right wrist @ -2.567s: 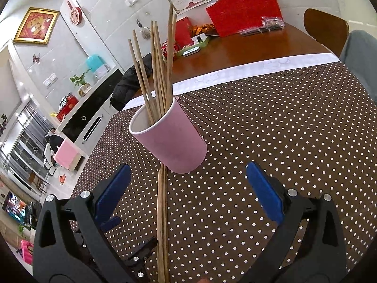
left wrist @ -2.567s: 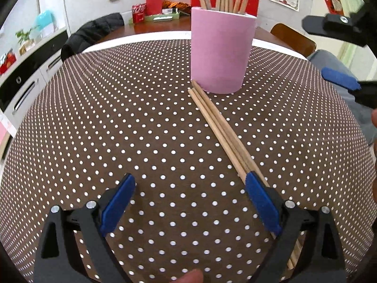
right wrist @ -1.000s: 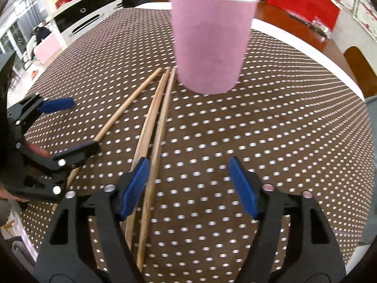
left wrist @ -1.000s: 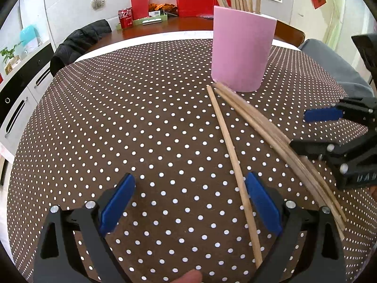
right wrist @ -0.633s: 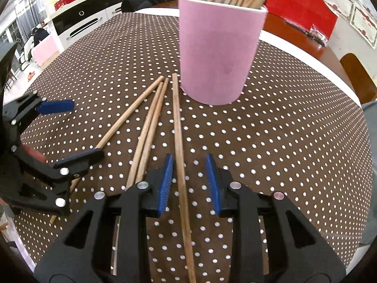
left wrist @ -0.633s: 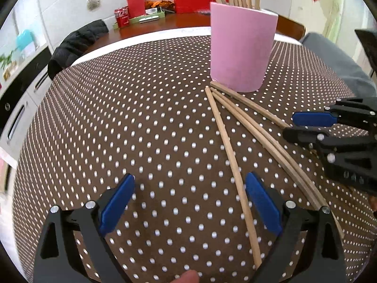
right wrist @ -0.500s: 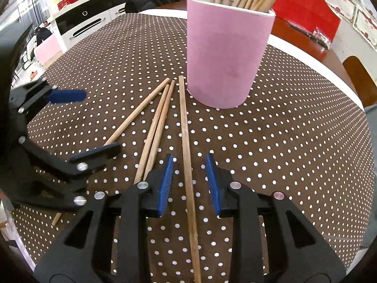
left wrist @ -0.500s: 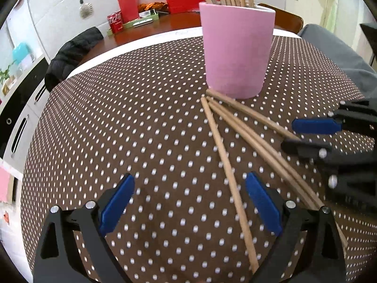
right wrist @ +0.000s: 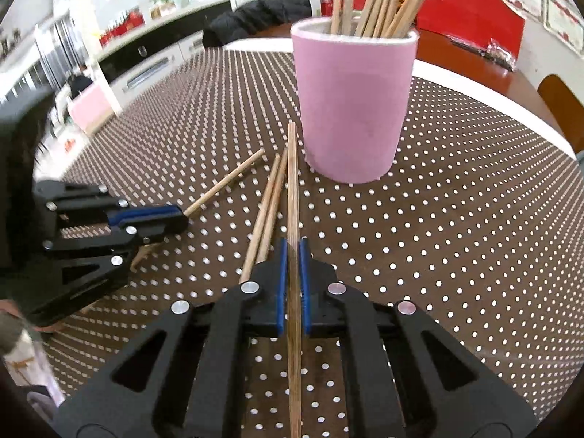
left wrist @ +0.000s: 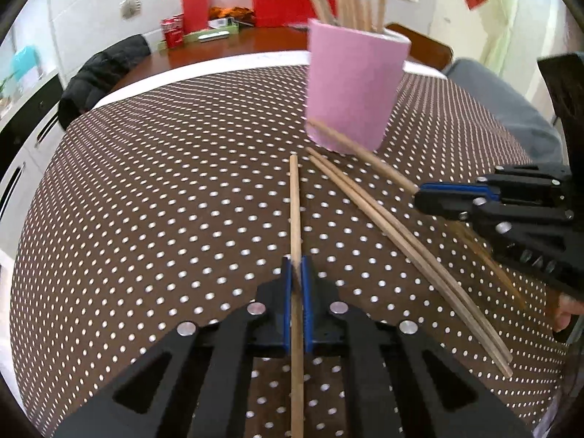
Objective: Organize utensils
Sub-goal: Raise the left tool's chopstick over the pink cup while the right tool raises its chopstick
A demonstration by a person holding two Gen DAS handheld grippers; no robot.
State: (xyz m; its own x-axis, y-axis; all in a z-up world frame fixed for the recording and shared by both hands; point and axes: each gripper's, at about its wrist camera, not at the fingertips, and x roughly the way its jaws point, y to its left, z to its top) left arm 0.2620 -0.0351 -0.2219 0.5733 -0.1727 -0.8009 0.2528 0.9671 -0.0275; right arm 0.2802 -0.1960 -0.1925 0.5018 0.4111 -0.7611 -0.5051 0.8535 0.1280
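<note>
A pink cup (left wrist: 352, 89) with several wooden chopsticks standing in it sits on the brown polka-dot tablecloth (left wrist: 164, 200); it also shows in the right wrist view (right wrist: 350, 109). My left gripper (left wrist: 296, 270) is shut on one chopstick (left wrist: 294, 204) that points toward the cup. My right gripper (right wrist: 291, 252) is shut on another chopstick (right wrist: 292, 182), its far end raised near the cup's base. Two loose chopsticks (left wrist: 401, 252) lie on the cloth between the grippers, seen also in the right wrist view (right wrist: 266, 208). Each gripper shows in the other's view, the right (left wrist: 427, 197) and the left (right wrist: 179, 219).
A black jacket (left wrist: 106, 69) hangs on a chair at the table's far left edge. Red boxes and a can (left wrist: 171, 33) sit on the wooden table behind. A wooden chair (right wrist: 562, 102) stands at the far right.
Both grippers have shut: the left one closed on the leftmost chopstick, the right one tightened on its chopstick and raised its far end. The cup has not moved.
</note>
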